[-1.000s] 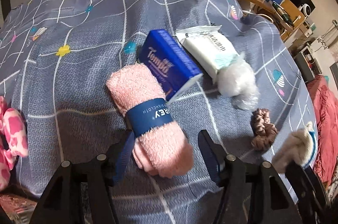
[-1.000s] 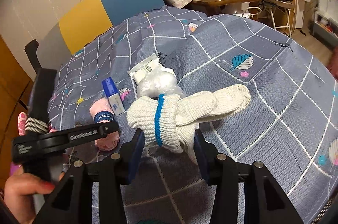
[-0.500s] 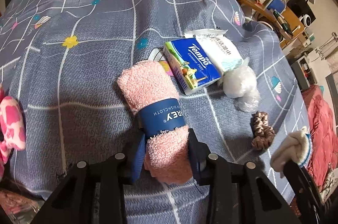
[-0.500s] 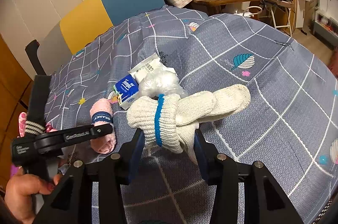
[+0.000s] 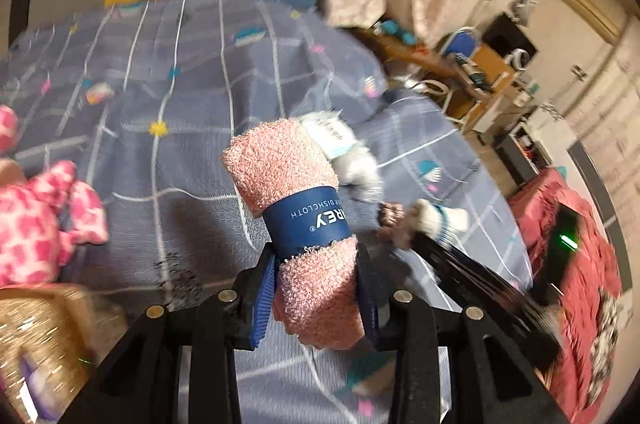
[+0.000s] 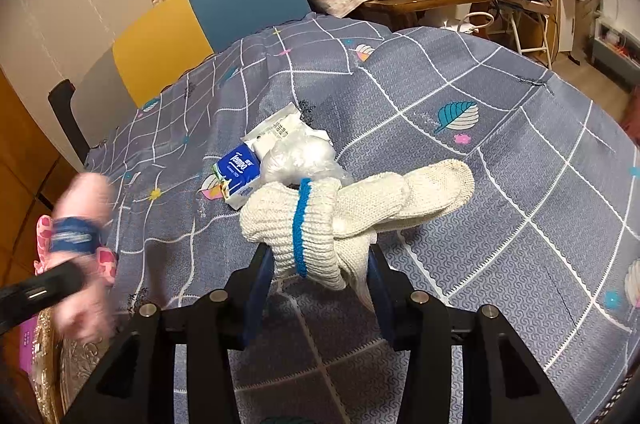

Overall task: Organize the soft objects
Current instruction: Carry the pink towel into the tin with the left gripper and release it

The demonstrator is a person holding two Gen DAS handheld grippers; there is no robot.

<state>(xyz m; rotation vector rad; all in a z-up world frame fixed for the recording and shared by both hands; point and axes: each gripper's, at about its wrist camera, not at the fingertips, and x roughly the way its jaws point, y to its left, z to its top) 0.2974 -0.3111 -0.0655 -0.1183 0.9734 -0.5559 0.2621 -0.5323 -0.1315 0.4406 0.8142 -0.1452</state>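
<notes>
Only gold-trimmed basket (image 5: 44,336), contents blurred

in my left gripper (image 5: 316,298) the pink dishcloth (image 5: 298,208) looks like fuzzy terry, its blue band (image 5: 308,222) smooth matt paper; the right gripper (image 6: 320,286) pinches coarse ribbed knit gloves (image 6: 344,212); the tissue pack (image 6: 238,172) is glossy film; the bedspread (image 6: 520,164) is finely textured matt cloth; both grippers' frames look matt black plastic.
</notes>
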